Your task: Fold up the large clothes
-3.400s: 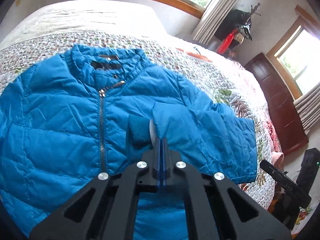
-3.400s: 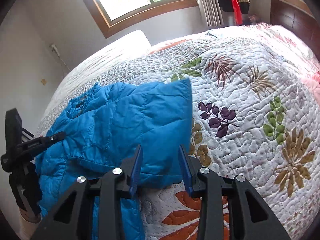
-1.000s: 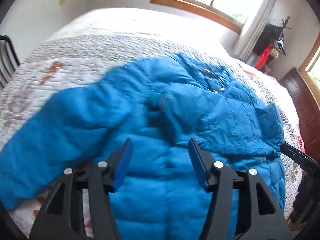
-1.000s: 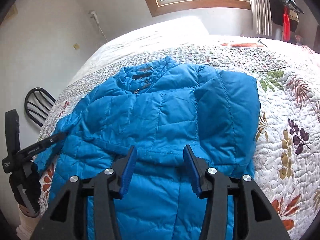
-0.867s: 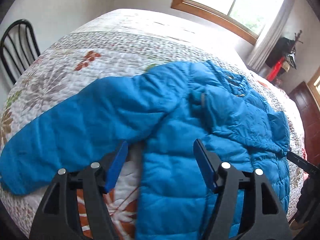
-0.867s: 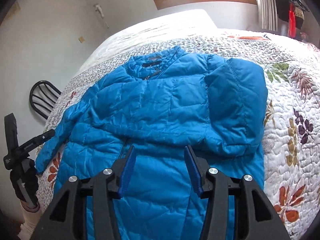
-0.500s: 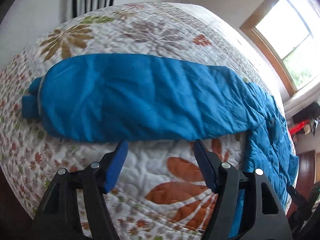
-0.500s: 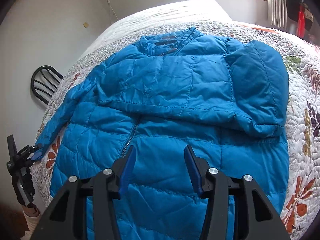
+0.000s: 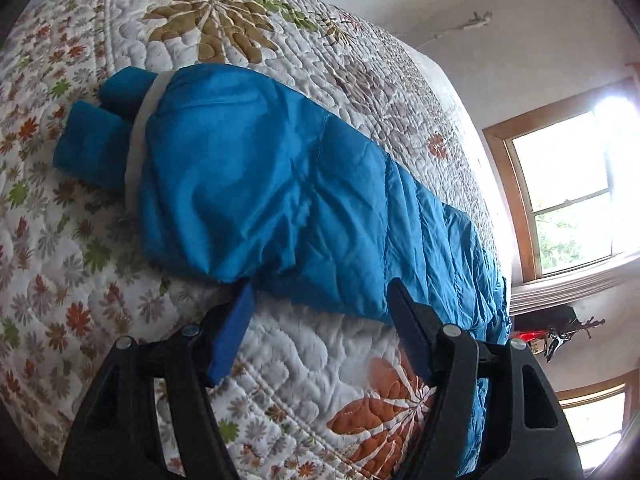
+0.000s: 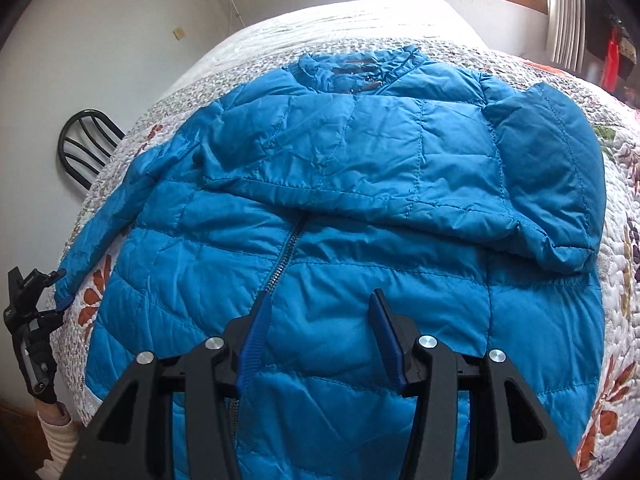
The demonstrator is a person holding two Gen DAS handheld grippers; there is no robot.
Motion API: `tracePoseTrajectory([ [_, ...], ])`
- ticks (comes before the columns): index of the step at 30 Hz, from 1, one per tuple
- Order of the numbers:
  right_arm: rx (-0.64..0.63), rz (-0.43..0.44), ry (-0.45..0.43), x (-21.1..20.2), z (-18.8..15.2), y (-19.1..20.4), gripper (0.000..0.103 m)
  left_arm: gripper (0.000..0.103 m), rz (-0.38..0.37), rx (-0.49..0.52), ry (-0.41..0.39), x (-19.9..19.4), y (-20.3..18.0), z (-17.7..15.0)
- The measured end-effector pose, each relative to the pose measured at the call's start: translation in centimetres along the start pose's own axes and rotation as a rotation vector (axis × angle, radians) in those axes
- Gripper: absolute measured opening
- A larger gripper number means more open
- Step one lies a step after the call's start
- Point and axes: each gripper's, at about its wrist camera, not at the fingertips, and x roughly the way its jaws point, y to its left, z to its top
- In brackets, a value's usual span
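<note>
From the left wrist, the left gripper (image 9: 320, 296) hung with its jaws spread wide, empty, just beside the outstretched sleeve (image 9: 256, 200) of the blue jacket (image 9: 440, 248), which lay across the floral quilt (image 9: 320, 360); a window (image 9: 572, 200) stood beyond.

From the right wrist, the right gripper (image 10: 318, 314) was likewise released above the jacket's zipper (image 10: 286, 254), the other sleeve (image 10: 548, 184) folded over the chest. A black chair (image 10: 86, 142) stood by the bed's far side.
</note>
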Motion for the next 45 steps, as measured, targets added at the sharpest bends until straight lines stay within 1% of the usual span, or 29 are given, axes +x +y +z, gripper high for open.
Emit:
tracePoseTrajectory([
  [2,-0.007,-0.002,0.001,0.0,-0.1,0.0,0.051,0.068,0.008,-0.009,-0.021,-1.0,0.5,-0.6],
  [4,-0.008,-0.004,0.002,0.0,-0.1,0.0,0.051,0.067,-0.002,-0.034,-0.029,-1.4,1.5,-0.6],
  [6,-0.004,-0.005,0.004,0.1,-0.1,0.0,0.051,0.067,-0.034,-0.064,-0.02,-1.2,2.3,-0.1],
  [7,-0.003,-0.005,0.003,0.1,0.0,0.0,0.051,0.066,-0.035,-0.068,-0.02,-1.1,2.4,0.1],
  [9,0.001,-0.007,0.001,0.2,0.0,0.0,0.051,0.066,-0.03,-0.077,-0.045,-0.8,2.6,0.9],
  [12,0.003,-0.006,-0.003,0.2,-0.1,0.0,0.051,0.061,-0.029,-0.092,-0.081,-0.3,2.7,1.9],
  [13,0.002,-0.003,-0.005,0.2,-0.2,0.0,0.051,0.054,-0.022,-0.096,-0.088,-0.1,2.7,2.3],
  [14,0.002,-0.001,-0.005,0.3,-0.2,-0.1,0.051,0.042,-0.006,-0.099,-0.098,0.0,2.7,2.6],
  [16,0.007,0.002,-0.003,0.3,-0.2,-0.3,0.051,0.023,0.025,-0.106,-0.115,0.3,3.0,3.2],
  [17,0.007,0.001,-0.003,0.3,-0.2,-0.4,0.051,0.017,0.025,-0.107,-0.116,0.4,3.2,3.4],
  [20,0.005,-0.007,-0.003,0.0,-0.4,-0.5,0.051,0.008,0.023,-0.078,-0.125,0.4,2.7,3.9],
  [23,-0.006,-0.017,-0.006,-0.6,-0.6,-0.3,0.051,0.006,0.044,0.001,-0.18,-0.5,0.6,3.7],
  [25,-0.012,-0.026,-0.007,-1.1,-0.8,-0.2,0.051,0.005,0.032,0.069,-0.225,-1.6,-1.3,3.2],
  [28,-0.025,-0.042,0.003,-1.5,-1.0,0.2,0.051,0.004,-0.008,0.197,-0.275,-3.3,-5.4,1.7],
  [31,-0.04,-0.038,0.011,-1.6,-1.1,0.9,0.051,0.004,-0.091,0.348,-0.285,-4.6,-10.2,-0.8],
  [33,-0.042,-0.035,0.016,-1.5,-1.1,1.4,0.051,0.004,-0.144,0.437,-0.265,-4.7,-13.7,-2.4],
  [35,-0.039,-0.028,0.019,-1.3,-1.1,1.6,0.051,0.004,-0.196,0.518,-0.228,-4.2,-17.0,-4.3],
  [37,-0.038,-0.027,0.023,-1.1,-1.0,1.8,0.051,0.004,-0.227,0.602,-0.196,-3.4,-20.0,-6.4],
  [39,-0.039,-0.024,0.025,-0.9,-0.9,1.9,0.051,0.004,-0.259,0.687,-0.137,-1.7,-22.9,-8.6],
  [40,-0.038,-0.024,0.025,-0.8,-0.9,1.9,0.051,0.004,-0.267,0.719,-0.11,-0.8,-23.7,-9.5],
  [42,-0.033,-0.024,0.027,-0.6,-0.8,1.7,0.051,0.004,-0.259,0.778,-0.052,1.7,-25.4,-11.3],
  [45,-0.024,-0.022,0.032,-0.4,-0.7,1.3,0.051,0.005,-0.23,0.824,0.058,5.7,-26.5,-13.7],
])
